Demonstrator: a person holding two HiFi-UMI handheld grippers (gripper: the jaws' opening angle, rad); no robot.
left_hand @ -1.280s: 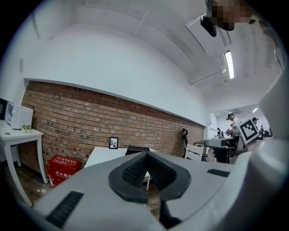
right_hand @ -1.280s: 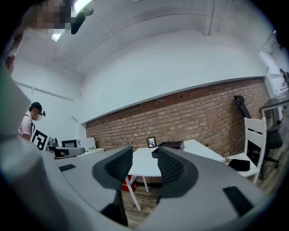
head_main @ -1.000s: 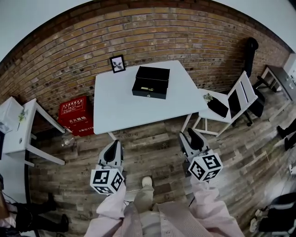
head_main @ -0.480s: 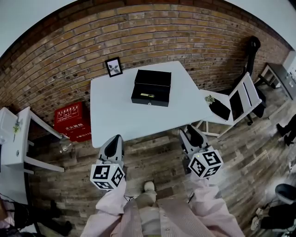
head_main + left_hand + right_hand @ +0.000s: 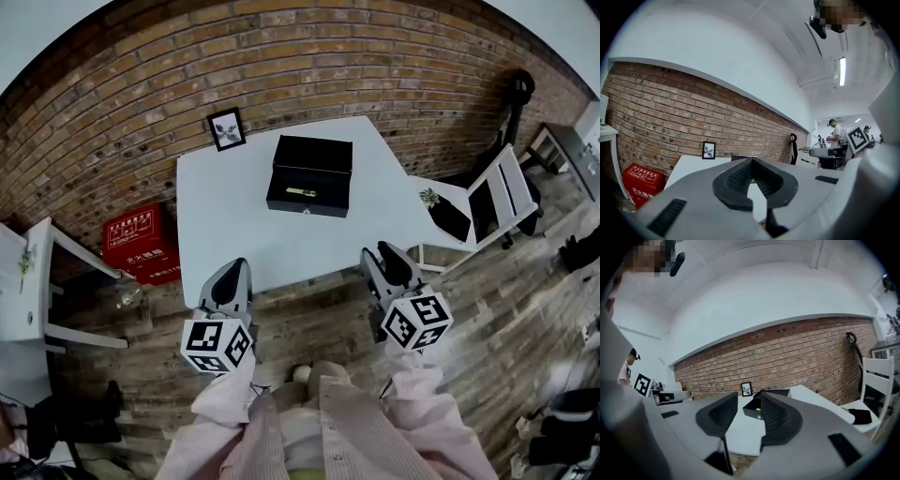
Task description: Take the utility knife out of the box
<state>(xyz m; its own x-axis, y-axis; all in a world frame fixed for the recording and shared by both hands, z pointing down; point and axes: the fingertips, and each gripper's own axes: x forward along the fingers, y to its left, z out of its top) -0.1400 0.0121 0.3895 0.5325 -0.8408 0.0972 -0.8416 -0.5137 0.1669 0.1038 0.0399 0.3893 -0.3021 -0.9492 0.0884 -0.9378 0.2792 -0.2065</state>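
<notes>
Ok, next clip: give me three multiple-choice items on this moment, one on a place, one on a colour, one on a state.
1. Where does the picture frame stand?
A. on the far left corner of the white table
B. on a windowsill
C. inside a drawer

2. What colour is the crate on the floor left of the table?
A. blue
B. red
C. green

3. How is the black box?
A. shut
B. open, lid up
C. tipped on its side

Answers: 1 A, it stands on the tabletop by the brick wall; 2 B, it is plainly red; 3 B, the head view shows the utility knife lying inside.
</notes>
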